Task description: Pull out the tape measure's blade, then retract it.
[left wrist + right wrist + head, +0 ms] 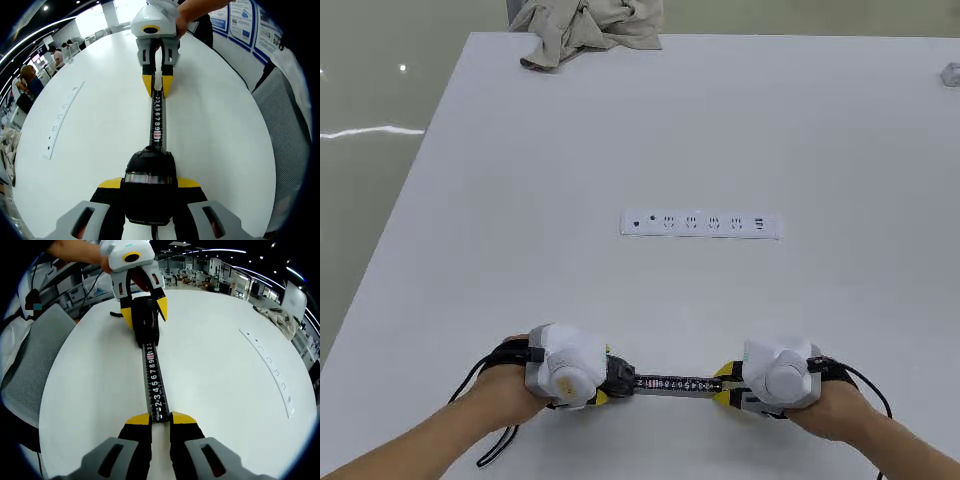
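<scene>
Now left gripper [150,184] clamps boxy case [150,167], right gripper [160,418] flat blade [152,375]

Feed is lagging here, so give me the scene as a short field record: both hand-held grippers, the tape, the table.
Left hand-held gripper: shut on the tape measure case
Right hand-held gripper: shut on the end of the blade
Blade state: pulled out, stretched straight between the grippers, numbers up
Table: white; power strip and crumpled cloth farther back
</scene>
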The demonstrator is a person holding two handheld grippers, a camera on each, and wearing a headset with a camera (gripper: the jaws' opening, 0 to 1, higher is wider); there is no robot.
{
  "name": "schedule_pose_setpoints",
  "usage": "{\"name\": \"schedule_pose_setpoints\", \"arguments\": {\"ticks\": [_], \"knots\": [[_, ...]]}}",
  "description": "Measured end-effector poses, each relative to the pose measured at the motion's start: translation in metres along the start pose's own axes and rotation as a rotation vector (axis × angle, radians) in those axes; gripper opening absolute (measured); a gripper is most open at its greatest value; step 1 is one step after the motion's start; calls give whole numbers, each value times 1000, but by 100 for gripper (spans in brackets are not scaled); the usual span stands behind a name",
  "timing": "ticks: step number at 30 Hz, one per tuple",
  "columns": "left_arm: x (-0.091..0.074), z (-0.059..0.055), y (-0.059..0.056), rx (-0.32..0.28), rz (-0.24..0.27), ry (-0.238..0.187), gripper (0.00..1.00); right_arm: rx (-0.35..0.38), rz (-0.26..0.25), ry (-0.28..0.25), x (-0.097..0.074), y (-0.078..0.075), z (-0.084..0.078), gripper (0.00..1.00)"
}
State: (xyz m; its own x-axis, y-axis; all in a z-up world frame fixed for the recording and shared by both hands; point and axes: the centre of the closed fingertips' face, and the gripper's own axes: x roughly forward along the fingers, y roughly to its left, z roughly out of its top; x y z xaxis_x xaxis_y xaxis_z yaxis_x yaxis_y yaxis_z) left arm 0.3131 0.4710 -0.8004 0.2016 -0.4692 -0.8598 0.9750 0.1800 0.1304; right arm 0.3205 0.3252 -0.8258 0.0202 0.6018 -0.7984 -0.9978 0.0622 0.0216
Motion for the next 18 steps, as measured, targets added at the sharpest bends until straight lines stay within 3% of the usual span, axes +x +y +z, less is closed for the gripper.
{"name": "schedule_pose_setpoints", "arguments": {"ticks": [18], "knots": [[0, 0, 0, -2, 0, 7, 34, 12, -11, 14, -12, -3, -13, 12]]}}
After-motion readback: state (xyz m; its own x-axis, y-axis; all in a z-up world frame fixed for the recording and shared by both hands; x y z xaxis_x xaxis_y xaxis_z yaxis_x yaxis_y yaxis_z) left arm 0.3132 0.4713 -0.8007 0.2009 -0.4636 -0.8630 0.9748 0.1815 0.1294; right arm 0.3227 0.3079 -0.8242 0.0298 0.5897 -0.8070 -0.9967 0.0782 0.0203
